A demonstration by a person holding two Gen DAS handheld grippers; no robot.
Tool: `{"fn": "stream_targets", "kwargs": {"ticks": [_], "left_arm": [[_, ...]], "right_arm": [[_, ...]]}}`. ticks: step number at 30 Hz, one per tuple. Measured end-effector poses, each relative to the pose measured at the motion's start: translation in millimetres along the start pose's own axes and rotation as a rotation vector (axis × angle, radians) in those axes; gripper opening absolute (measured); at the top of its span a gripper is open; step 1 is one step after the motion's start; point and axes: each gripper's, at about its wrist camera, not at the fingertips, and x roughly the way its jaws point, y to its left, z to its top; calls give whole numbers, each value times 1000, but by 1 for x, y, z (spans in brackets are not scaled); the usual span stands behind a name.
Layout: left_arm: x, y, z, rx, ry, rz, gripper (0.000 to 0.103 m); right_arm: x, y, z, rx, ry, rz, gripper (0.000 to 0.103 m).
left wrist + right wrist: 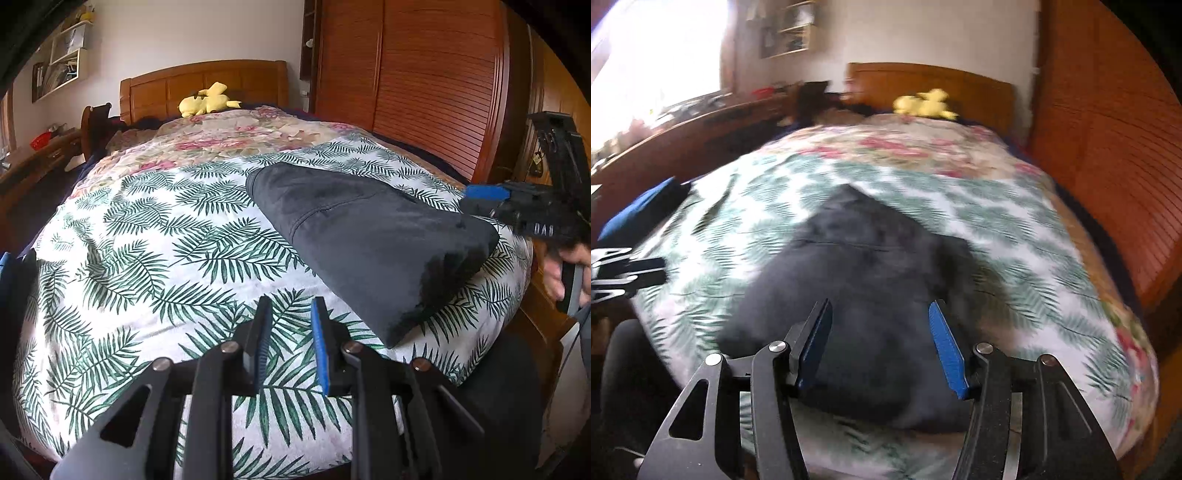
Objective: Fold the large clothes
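A dark grey garment (373,236) lies folded into a compact oblong on the palm-leaf bedspread (155,236), toward the bed's right front. My left gripper (291,310) is open and empty above the bedspread, left of and short of the garment. My right gripper (881,314) is open and empty, held just above the near end of the garment (871,280); the right wrist view is blurred. The right gripper also shows in the left wrist view (484,195) at the garment's far right corner.
A floral quilt (229,136) covers the head of the bed, with a yellow plush toy (207,101) by the wooden headboard (207,83). A wooden slatted wardrobe (424,81) runs along the right. A blue cloth (642,214) lies at the bed's left edge; a desk (40,155) stands left.
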Motion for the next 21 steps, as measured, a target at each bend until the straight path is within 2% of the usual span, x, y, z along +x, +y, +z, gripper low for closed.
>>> {"fn": "stream_targets", "kwargs": {"ticks": [2, 6, 10, 13, 16, 19, 21], "left_arm": [[1, 0, 0, 1, 1, 1, 19], [3, 0, 4, 9, -3, 3, 19], [10, 3, 12, 6, -8, 0, 19], [19, 7, 20, 0, -14, -5, 19], [32, 10, 31, -6, -12, -20, 21], [47, 12, 42, 9, -11, -19, 23], [59, 13, 51, 17, -5, -24, 24]], "right_arm": [[17, 22, 2, -24, 22, 58, 56], [47, 50, 3, -61, 78, 92, 56], [86, 53, -26, 0, 192, 119, 56], [93, 44, -38, 68, 168, 150, 56], [83, 41, -37, 87, 136, 152, 56], [52, 31, -39, 99, 86, 118, 56], [28, 20, -45, 97, 47, 55, 56]]}}
